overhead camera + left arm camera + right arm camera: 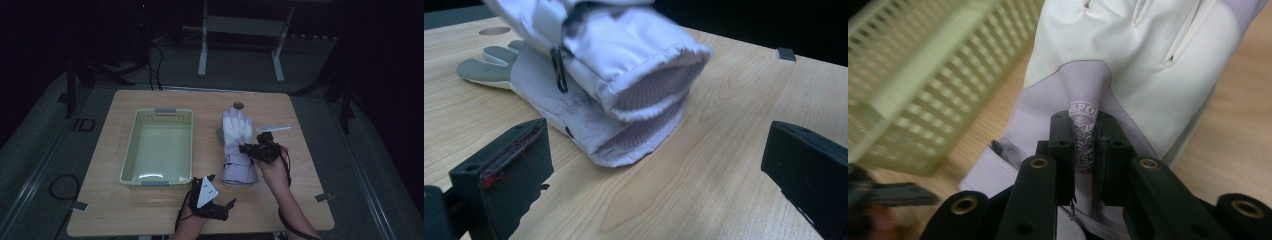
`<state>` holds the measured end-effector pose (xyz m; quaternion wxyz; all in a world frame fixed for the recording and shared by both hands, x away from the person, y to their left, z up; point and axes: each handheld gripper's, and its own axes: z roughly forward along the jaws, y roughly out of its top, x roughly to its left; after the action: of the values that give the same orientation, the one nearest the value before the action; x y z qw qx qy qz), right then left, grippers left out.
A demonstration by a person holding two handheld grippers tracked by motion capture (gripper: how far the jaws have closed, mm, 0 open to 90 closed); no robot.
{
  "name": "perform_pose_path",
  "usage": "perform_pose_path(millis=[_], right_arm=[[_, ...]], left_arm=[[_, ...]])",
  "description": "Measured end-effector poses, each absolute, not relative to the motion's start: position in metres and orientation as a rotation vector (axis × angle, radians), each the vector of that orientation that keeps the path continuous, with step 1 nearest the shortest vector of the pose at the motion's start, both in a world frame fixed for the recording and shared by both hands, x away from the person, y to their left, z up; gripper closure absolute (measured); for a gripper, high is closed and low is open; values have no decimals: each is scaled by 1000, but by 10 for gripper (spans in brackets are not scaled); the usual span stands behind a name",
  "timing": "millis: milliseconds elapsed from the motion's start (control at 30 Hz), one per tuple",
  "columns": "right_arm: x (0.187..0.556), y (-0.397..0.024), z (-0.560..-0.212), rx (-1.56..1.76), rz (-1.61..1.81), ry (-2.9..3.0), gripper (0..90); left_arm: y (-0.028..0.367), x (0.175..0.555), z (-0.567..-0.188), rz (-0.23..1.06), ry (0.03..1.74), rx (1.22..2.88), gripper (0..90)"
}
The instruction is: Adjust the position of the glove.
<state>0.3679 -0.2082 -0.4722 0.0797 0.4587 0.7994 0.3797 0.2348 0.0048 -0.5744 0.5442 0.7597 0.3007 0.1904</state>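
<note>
Nearest to us, our left hand-held gripper (215, 197) hangs over the front edge of the worktop (300, 200) with its jaws spread wide and nothing between them, aimed at the open cuffs of the pale ski gloves (239, 150) just ahead. There look to be two gloves stacked, cuffs toward us and fingers pointing away, so the long axis runs front to back. Our right hand-held gripper (248, 149) is already on them, jaws pinched tight on a fold of the top glove's logo patch (1083, 137). The pale green basket (131, 150) sits empty just to the left of the gloves, long side parallel to them, nothing in the way. Our guess is the gloves go left into it, and the right hand has the head start.
</note>
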Motion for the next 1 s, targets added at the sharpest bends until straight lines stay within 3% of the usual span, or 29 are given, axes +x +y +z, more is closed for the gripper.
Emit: perform_pose_path(millis=[333, 467, 567, 700, 767, 900, 1000], right_arm=[[378, -213, -503, 1445, 1054, 2408, 795], [378, -207, -505, 1408, 1038, 2419, 754], [377, -207, -502, 1364, 1067, 2417, 631], [375, -213, -495, 1292, 1134, 2394, 379], [373, -219, -493, 1261, 1161, 2385, 347], [370, -231, -489, 1188, 1257, 2393, 175], [367, -240, -488, 1159, 1304, 2389, 139]], left_arm=[[5, 235, -575, 447, 717, 1800, 2], [5, 235, -575, 446, 718, 1800, 2], [5, 236, -574, 440, 719, 1799, 2], [7, 237, -575, 426, 729, 1794, 2], [7, 237, -575, 425, 732, 1793, 2], [5, 236, -575, 439, 729, 1788, 2], [4, 235, -575, 429, 705, 1781, 2]])
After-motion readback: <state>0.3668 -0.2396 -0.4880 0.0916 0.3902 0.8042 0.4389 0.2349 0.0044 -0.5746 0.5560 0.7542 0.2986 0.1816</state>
